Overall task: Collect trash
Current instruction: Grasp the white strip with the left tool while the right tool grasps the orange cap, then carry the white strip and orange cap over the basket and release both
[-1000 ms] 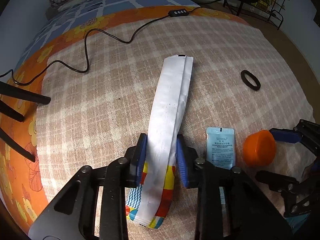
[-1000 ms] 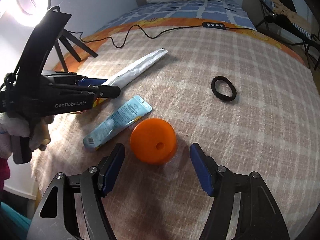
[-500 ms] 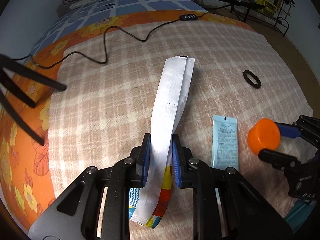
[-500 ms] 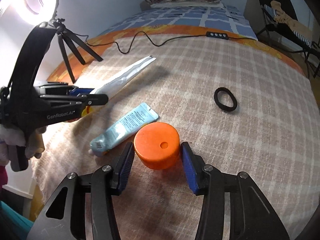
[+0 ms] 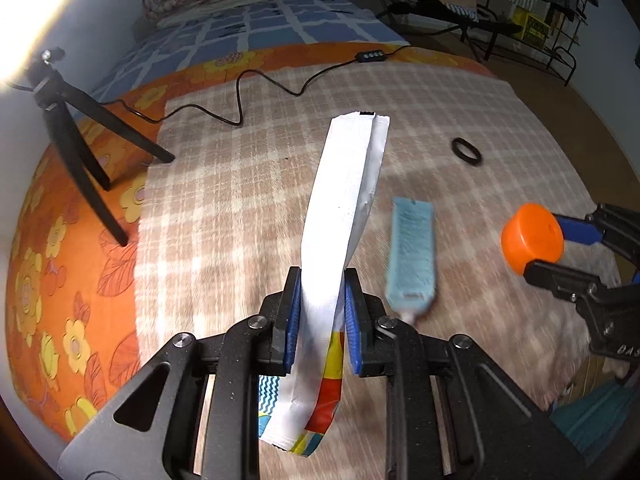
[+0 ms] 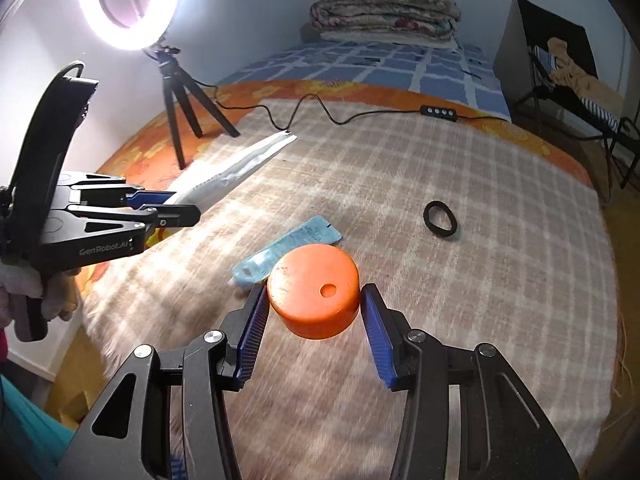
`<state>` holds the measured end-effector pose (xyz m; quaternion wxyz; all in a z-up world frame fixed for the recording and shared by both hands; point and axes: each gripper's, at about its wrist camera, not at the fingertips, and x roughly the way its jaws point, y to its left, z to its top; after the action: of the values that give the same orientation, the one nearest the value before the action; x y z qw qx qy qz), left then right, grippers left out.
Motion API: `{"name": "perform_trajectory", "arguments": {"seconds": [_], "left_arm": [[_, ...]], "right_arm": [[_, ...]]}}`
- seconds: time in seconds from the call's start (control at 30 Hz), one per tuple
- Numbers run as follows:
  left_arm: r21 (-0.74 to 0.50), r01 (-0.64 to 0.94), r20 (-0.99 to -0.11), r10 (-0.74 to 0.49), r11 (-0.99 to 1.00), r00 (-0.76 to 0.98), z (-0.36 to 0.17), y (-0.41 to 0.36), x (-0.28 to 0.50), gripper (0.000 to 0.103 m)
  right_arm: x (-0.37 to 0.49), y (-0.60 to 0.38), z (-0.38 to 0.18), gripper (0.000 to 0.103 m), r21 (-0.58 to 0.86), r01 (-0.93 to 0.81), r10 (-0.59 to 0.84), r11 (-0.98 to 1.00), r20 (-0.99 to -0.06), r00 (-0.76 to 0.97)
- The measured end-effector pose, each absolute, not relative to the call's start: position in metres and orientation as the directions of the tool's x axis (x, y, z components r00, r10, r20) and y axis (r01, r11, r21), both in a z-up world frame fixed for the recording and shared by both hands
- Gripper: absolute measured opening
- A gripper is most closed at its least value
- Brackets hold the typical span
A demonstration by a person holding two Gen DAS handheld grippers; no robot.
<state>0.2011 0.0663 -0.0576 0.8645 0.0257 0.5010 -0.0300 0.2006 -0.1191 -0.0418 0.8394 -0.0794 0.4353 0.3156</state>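
Note:
My left gripper (image 5: 319, 280) is shut on a long white wrapper (image 5: 346, 196) with a colourful printed end; it is lifted off the checked blanket and sticks out forward. The same wrapper (image 6: 236, 168) shows in the right wrist view, held by the left gripper (image 6: 168, 206). My right gripper (image 6: 314, 298) is shut on an orange cap (image 6: 314, 290), raised above the blanket. That cap (image 5: 532, 236) appears at the right of the left wrist view. A light blue sachet (image 5: 412, 256) lies flat between the two, and the sachet (image 6: 288, 244) shows partly behind the cap.
A black hair tie (image 6: 440, 219) lies on the blanket (image 6: 440, 300) to the right. A small tripod (image 6: 180, 92) with a ring light (image 6: 128, 4) stands at the far left, its cable and remote (image 6: 438, 112) crossing the bed. Folded quilts (image 6: 384, 12) sit at the back.
Both grippers closed on their things and rose: the left lifted the white wrapper off the blanket, the right closed on the orange cap and raised it.

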Motion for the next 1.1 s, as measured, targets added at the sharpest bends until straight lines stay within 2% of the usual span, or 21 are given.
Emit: {"name": "perform_trajectory", "arguments": {"seconds": [0.23,0.7,1.1], "left_arm": [[0.000,0.093,-0.851,-0.049,0.996,0.523,-0.035,0.049,0.157,0.019],[-0.030,0.124,-0.842,-0.092,0.992,0.531,-0.017,0.009,0.059,0.019],[-0.094,0.121,-0.852,-0.143,0.988,0.504,-0.041,-0.012,-0.011,0.019]], "right_arm": [[0.163,-0.135,-0.022,0.046,0.117,-0.629,0.478,0.768,-0.758,0.444],[0.088,-0.181,-0.010,0.046,0.170,-0.646,0.530,0.744,-0.740,0.415],[0.032,-0.199,-0.017,0.046,0.202,-0.665,0.555,0.719,-0.743,0.375]]}}
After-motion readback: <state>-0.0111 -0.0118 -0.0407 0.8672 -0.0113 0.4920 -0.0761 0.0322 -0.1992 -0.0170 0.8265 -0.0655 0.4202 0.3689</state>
